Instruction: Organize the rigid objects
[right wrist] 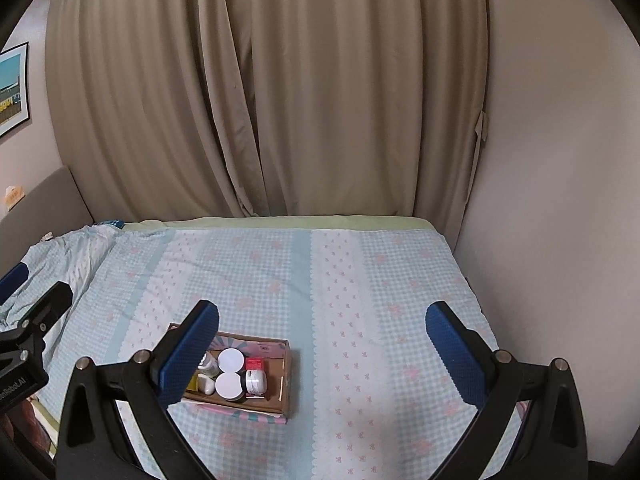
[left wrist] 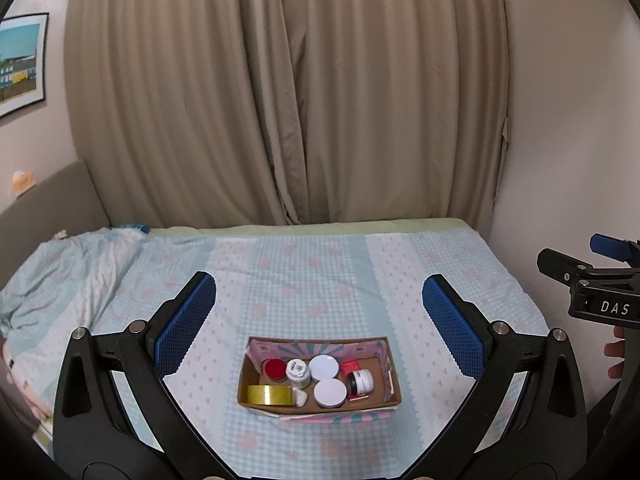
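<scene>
Left gripper hangs wide open, empty, above the cardboard box on the bed. Inside: gold tape roll, red-lidded jar, white-lidded jars. Nothing loose outside, so sorting looks finished. Right gripper gapes empty too.

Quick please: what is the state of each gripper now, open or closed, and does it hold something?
Left gripper: open, holding nothing, above the cardboard box.
Right gripper: open, holding nothing.
</scene>
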`<state>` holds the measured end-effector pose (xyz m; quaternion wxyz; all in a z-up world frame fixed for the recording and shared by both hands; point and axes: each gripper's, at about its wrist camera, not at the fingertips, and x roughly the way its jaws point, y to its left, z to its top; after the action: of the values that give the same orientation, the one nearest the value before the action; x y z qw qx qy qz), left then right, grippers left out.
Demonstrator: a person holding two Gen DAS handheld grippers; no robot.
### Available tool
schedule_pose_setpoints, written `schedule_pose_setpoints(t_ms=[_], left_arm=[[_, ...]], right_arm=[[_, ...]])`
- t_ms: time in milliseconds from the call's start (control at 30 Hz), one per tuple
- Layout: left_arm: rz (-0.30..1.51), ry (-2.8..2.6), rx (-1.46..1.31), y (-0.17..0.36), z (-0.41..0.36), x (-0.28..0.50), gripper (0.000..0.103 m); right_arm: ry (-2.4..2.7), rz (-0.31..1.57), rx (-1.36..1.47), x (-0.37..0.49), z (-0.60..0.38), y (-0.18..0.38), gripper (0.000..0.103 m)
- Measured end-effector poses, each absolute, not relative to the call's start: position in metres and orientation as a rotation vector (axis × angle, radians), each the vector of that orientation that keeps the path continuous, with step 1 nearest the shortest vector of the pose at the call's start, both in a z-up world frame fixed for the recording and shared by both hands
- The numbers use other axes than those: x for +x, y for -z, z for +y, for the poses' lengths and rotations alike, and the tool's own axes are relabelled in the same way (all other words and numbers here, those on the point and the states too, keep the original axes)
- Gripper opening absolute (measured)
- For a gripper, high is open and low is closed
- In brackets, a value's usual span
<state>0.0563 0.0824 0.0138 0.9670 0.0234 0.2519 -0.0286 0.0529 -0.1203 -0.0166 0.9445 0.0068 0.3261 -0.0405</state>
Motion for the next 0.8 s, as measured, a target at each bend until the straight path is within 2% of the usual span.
schedule_pose_setpoints(t_ms=[800], left_arm=[[0.522,0.055,0.044,-0.0055,0.0876,0.0612,0.103]], right_arm=[[0.083,0.675,0.015,0.0549,-0.1198,0.018,0.103]])
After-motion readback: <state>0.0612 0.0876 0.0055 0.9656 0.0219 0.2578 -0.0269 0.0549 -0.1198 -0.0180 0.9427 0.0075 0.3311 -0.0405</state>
